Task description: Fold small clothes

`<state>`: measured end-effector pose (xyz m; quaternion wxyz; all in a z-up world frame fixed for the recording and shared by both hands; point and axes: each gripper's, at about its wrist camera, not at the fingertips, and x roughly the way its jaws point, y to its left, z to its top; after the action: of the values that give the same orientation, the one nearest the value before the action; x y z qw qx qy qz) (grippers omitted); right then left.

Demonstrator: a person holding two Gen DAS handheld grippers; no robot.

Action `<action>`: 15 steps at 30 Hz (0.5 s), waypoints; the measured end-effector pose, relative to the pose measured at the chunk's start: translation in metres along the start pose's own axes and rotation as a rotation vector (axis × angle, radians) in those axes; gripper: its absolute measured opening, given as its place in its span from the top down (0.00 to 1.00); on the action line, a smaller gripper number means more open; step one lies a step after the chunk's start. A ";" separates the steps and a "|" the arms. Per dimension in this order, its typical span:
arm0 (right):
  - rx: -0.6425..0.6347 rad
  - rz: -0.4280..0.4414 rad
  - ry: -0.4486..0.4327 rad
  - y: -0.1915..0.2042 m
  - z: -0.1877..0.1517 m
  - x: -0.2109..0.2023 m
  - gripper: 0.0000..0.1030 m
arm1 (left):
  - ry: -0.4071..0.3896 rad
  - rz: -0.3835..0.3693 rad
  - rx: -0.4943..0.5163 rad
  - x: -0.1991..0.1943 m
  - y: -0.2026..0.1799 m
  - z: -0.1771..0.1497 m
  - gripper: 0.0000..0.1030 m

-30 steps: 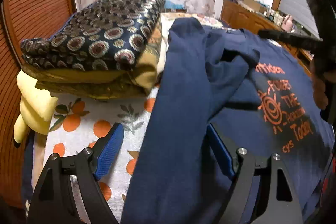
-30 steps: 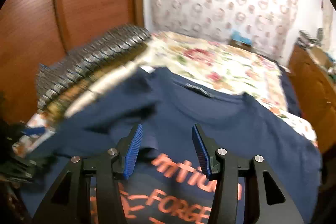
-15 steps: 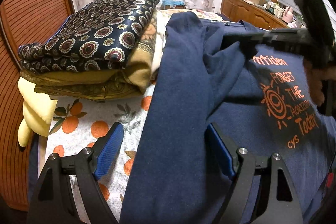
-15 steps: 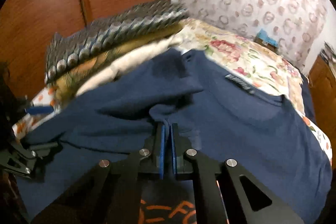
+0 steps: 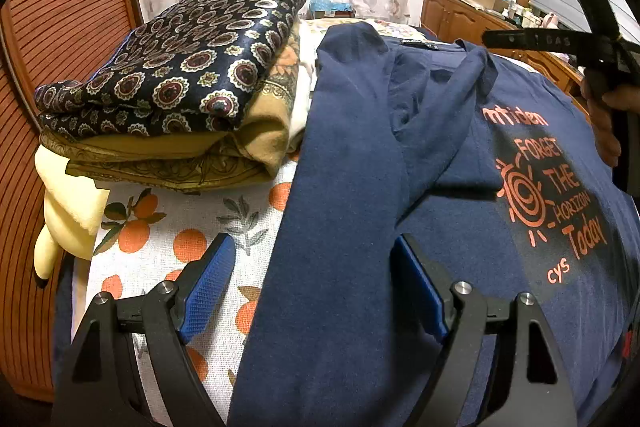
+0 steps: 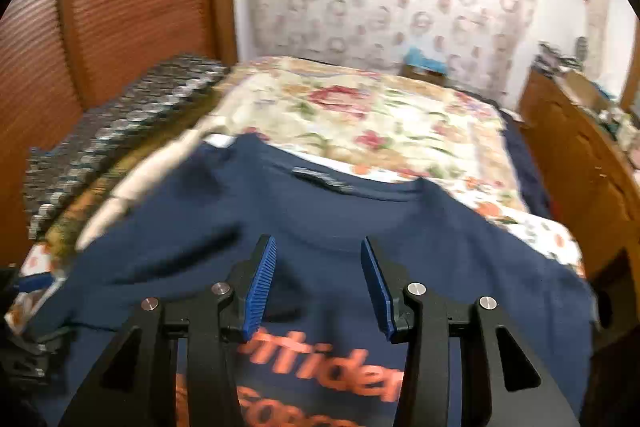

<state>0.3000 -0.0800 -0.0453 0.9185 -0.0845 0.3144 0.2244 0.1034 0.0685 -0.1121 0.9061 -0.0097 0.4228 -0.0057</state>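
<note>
A navy T-shirt (image 5: 460, 227) with orange lettering lies flat on the bed, its left side and sleeve (image 5: 476, 75) folded in over the chest. My left gripper (image 5: 314, 267) stands open and low over the folded edge, which runs between its blue pads without being pressed. My right gripper (image 6: 318, 267) hovers over the shirt (image 6: 320, 219) just below the collar; its jaws are opening and hold nothing. In the left wrist view the right gripper (image 5: 494, 38) shows side-on at the upper right, a person's hand (image 5: 604, 123) behind it.
A stack of folded cloths (image 5: 180, 79), dark patterned on top, sits left of the shirt on the orange-print sheet (image 5: 168, 227). A wooden panel (image 5: 60, 27) rises at the left. A floral bedspread (image 6: 360, 115) lies beyond, and a cluttered wooden cabinet (image 6: 580, 167) stands at the right.
The right gripper closed on the sleeve, carried it across the chest, then let go and pulled back over the lettering. The sleeve now lies on the shirt. The left gripper stayed put.
</note>
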 end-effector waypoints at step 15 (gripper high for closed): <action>-0.038 0.164 0.006 -0.007 -0.053 -0.053 0.47 | 0.000 0.000 0.000 0.000 0.000 0.000 0.20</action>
<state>0.2379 -0.1208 -0.0545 0.8943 -0.0765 0.3186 0.3047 0.1033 0.0684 -0.1124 0.9062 -0.0098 0.4227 -0.0055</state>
